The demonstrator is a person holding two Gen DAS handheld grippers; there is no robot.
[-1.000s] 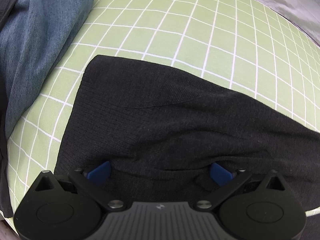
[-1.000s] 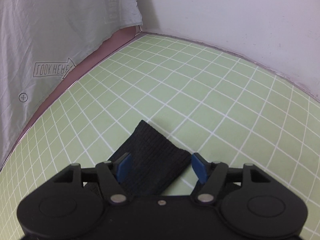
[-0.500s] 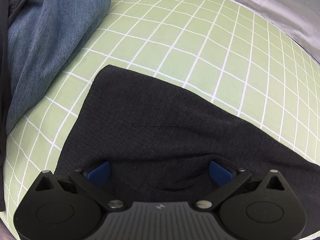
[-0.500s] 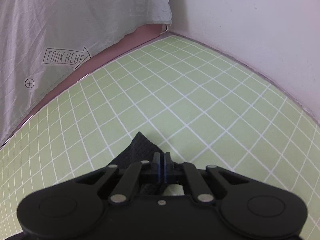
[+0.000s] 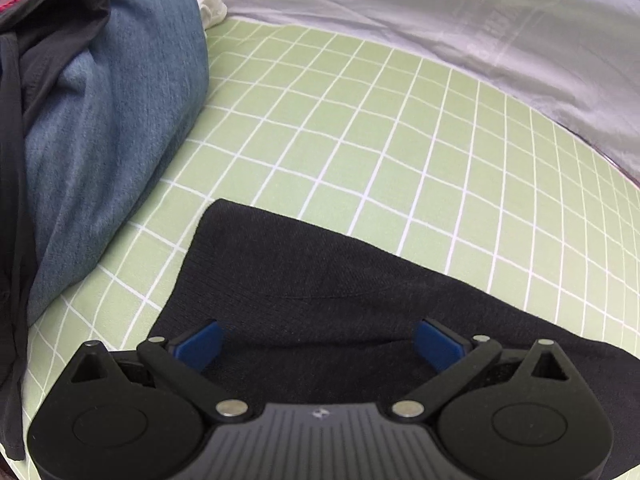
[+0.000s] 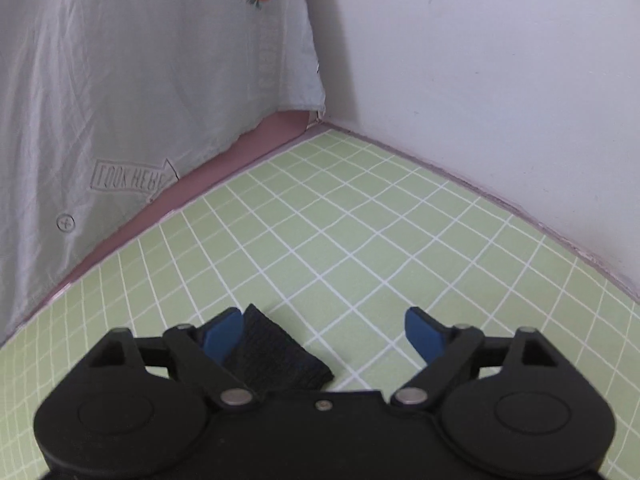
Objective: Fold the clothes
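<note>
Left tongs (image 5: pixel 318 344): black frame with blue pads (image 5: pixel 200 342), spread wide. They sit low over the black knitted garment (image 5: pixel 320 280), one pad near each side of a shallow crease in the cloth; nothing is pinched between them.

Black knitted garment: lies flat on the pale green sheet with a white grid pattern (image 5: pixel 360 140). In the left wrist view its far edge runs diagonally from a rounded corner at the left toward the lower right, and a faint fold line crosses its middle. The near part passes under the tongs' frame and is hidden.

Right tongs (image 6: pixel 323 334): same build, also spread wide, holding nothing. A ribbed black end of the garment (image 6: pixel 276 360) lies on the sheet just beside the left pad (image 6: pixel 224 336) and reaches toward the middle of the gap. Whether pad and cloth touch cannot be told. The other pad stands over bare sheet.

Surroundings: a heap of blue denim-like cloth (image 5: pixel 120 120) sits at the left edge of the sheet, apart from the garment, with a dark cloth (image 5: pixel 40 40) draped over its upper side. A white wrinkled cloth with an orange carrot print (image 6: pixel 140 80) hangs along the far side, bearing mirrored lettering and an arrow. A plain white wall (image 6: pixel 500 80) meets it at the corner.
</note>
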